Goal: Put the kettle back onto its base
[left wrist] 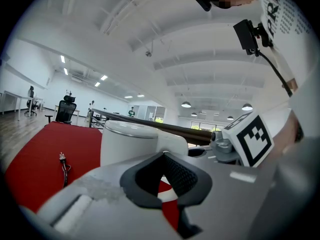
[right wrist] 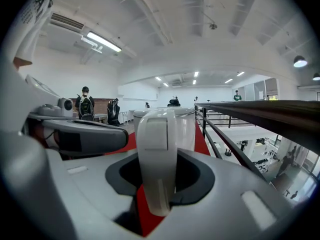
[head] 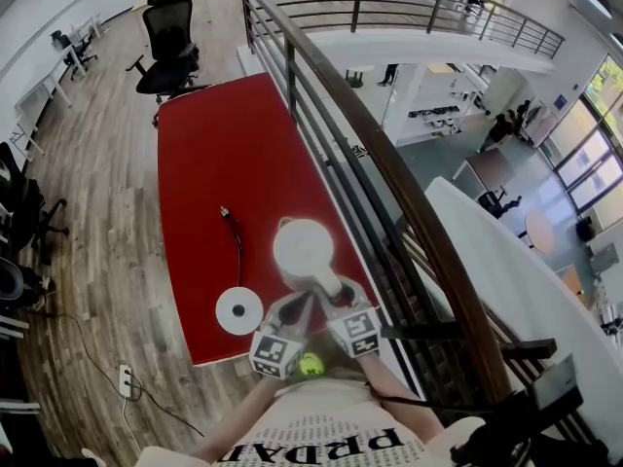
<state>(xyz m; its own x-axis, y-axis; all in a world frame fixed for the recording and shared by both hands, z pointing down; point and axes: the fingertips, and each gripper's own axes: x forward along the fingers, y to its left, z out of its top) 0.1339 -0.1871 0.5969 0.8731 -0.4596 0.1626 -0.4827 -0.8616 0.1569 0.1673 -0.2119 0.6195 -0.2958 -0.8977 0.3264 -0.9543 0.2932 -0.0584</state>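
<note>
Right hand-held gripper (head: 336, 296) has the grip. Its jaws are partway closed, and the pads look to be against the sides of the upright handle (right wrist: 156, 149) of the kettle (head: 302, 246), which fills the gap between them.

The red desk (head: 224, 144) carries everything, its long axis running away from the person. The white kettle stands upright near its front right corner, with the handle turned back toward the person. It is off its base (head: 238, 311) and not touching it.

That round white disc lies flat to the kettle's left, slightly nearer the front edge. I judge the carry to be a short lift leftward and toward the person.

The left hand-held gripper (left wrist: 163, 156), jaws together on nothing, hovers between kettle and base and is the nearer one to the base.

Smallest is the plug (head: 225, 213), lying loose on the desk farther back.
</note>
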